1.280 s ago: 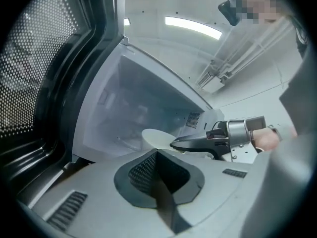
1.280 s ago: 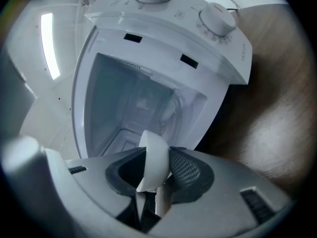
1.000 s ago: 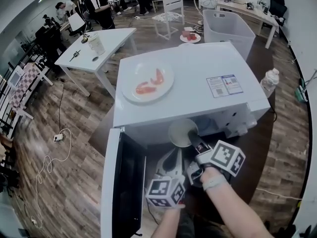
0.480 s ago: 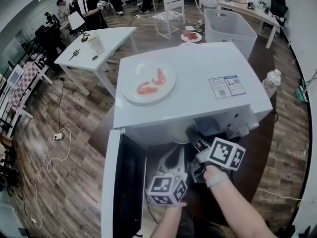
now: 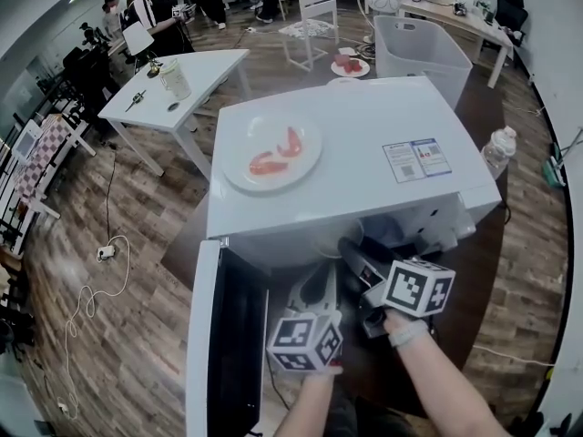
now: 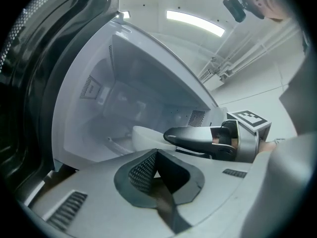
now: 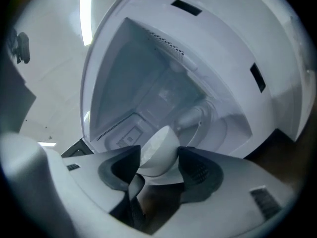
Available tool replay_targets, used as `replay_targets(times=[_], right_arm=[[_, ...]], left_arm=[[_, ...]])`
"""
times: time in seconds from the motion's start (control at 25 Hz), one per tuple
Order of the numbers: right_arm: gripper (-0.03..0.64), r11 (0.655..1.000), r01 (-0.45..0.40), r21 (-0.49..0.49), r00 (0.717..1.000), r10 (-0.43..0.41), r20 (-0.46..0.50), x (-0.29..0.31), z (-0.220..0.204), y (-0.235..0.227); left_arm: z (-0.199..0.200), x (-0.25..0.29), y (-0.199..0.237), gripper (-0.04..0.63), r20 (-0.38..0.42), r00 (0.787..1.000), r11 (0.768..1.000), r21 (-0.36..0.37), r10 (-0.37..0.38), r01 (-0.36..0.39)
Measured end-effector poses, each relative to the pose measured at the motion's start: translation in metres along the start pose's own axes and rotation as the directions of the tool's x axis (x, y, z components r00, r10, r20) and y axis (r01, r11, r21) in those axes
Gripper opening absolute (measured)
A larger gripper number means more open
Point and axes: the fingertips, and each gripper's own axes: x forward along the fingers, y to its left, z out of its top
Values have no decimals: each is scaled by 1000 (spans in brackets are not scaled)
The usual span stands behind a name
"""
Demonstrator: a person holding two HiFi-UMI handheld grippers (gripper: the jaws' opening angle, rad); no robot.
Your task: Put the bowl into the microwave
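Compared with one second before, the white round bowl (image 7: pixel 159 158) no longer stands in plain sight before the opening. It has passed under the front edge of the white box-shaped microwave (image 5: pixel 355 144) into the cavity, and the right tool (image 7: pixel 159 150) has reached in after it. The left tool (image 6: pixel 156 155) has shifted little and remains just outside. The right tool's jaws are opening with the bowl between them and appear to have released it, though whether a pad still brushes its wall is hard to make out. The left tool is clenched on nothing, its pads meeting at the tips, with the dark-faced open door (image 5: pixel 232 335) to its left. In the head view the microwave's top hides nearly all of the bowl and cuts off the right tool's jaw tips, leaving only the body and the marker cube (image 5: pixel 417 288) visible. The left gripper view shows just a pale edge of the bowl, ahead of the left tool and beside the right tool's dark jaw. No view shows whether the bowl sits flat on the cavity floor, nor what lies in it. On the microwave's top, ahead of both tools, a white round plate (image 5: pixel 271 151) carries two red food pieces (image 5: pixel 264 164). Farther ahead and to the right stands a white open-topped plastic bin (image 5: pixel 419 48).
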Motion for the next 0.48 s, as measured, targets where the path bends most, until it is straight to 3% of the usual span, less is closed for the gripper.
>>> replay_targets(times=[0.2, 0.48], right_arm=[[269, 983, -4, -184, 998, -9, -69, -7, -7, 1], [260, 907, 23, -421, 991, -75, -108, -14, -15, 4]], left_arm=[[0, 4, 2, 2, 2, 1000, 1000, -20, 9, -9], [1, 7, 6, 2, -2, 1000, 999, -30, 24, -24]])
